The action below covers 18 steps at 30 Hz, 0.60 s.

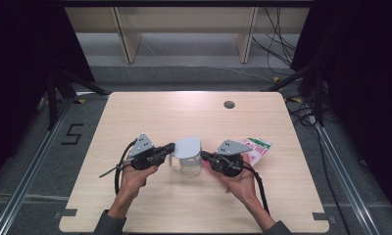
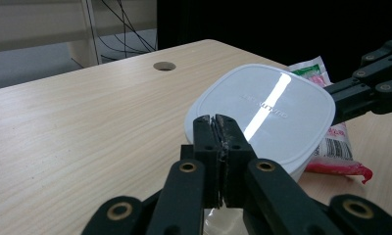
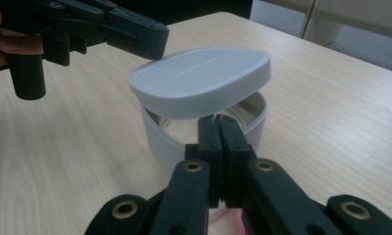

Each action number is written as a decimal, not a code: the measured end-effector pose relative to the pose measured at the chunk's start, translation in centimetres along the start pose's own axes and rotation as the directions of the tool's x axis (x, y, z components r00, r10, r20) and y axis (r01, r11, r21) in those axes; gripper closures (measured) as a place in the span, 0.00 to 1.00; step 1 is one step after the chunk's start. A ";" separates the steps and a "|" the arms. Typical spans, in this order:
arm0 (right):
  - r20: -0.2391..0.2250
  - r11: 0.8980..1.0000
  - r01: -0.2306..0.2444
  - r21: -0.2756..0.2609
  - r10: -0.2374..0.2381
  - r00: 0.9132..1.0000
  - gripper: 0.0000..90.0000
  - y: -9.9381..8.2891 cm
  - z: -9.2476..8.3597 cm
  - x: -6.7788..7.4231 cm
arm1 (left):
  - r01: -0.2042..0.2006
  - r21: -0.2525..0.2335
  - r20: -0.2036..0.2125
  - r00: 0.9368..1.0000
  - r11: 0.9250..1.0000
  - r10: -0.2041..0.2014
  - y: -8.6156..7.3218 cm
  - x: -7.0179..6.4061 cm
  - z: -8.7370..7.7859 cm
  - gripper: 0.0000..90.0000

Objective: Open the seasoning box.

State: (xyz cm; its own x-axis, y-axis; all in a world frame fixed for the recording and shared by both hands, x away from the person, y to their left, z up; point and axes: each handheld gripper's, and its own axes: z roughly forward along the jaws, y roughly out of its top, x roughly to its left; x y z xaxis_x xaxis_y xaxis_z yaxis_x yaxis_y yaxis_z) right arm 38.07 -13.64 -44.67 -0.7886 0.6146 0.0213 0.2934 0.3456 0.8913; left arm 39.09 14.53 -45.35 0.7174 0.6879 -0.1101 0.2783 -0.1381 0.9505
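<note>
Right gripper view shows my right gripper (image 3: 218,122) pinched shut on the container (image 3: 204,134) rim, my left gripper (image 3: 152,41) clamping the tilted lid (image 3: 199,78) directly above.

Overhead and two close claw cameras share the container (image 1: 189,157).

Seen from above: left tongs (image 1: 170,148) and right tongs (image 1: 205,156) closed at opposite sides of a clear container (image 1: 190,164) with a tilted white lid (image 1: 187,147), mid pale wooden surface (image 1: 150,112). Pink-green packet (image 1: 257,148) just right.
</note>
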 end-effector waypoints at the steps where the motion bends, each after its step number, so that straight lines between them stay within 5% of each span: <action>1: -0.008 1.000 0.007 -0.006 -0.007 1.000 1.00 0.1 0.0 0.0 | 0.028 -0.009 0.015 0.999 1.000 -0.028 0.0 0.0 0.0 0.95; 8: -0.007 0.999 -0.001 -0.035 0.001 1.000 1.00 0.9 0.3 0.3 | 0.018 -0.031 0.018 1.000 0.999 -0.018 0.4 0.2 -0.9 0.84; 10: -0.010 0.999 0.032 -0.037 -0.033 0.999 1.00 1.1 0.4 0.2 | -0.001 -0.029 0.015 1.000 1.000 0.002 0.4 0.1 -1.4 0.77; 12: -0.009 0.999 0.018 -0.041 -0.018 1.000 0.99 1.3 0.6 0.5 | 0.024 -0.017 0.010 1.000 1.000 -0.024 0.2 -0.1 -1.8 0.70; 15: -0.029 0.998 0.033 -0.053 -0.034 0.999 0.99 1.8 0.9 0.6 | -0.014 0.008 0.014 1.000 1.000 0.014 -0.5 0.0 -2.5 0.63; 18: -0.029 0.999 0.018 -0.048 -0.019 0.999 0.99 2.2 1.0 1.0 | 0.004 0.043 -0.009 1.000 0.999 -0.004 -1.4 -0.3 -3.0 0.59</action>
State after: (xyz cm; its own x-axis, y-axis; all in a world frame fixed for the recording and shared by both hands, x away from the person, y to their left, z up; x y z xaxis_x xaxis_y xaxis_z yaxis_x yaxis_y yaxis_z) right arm 38.46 -11.58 -43.15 -0.8093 0.5871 0.0173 0.2531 0.3221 0.9122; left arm 36.54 16.65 -45.73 0.7107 0.6946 -0.1109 0.3083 -0.1658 0.9367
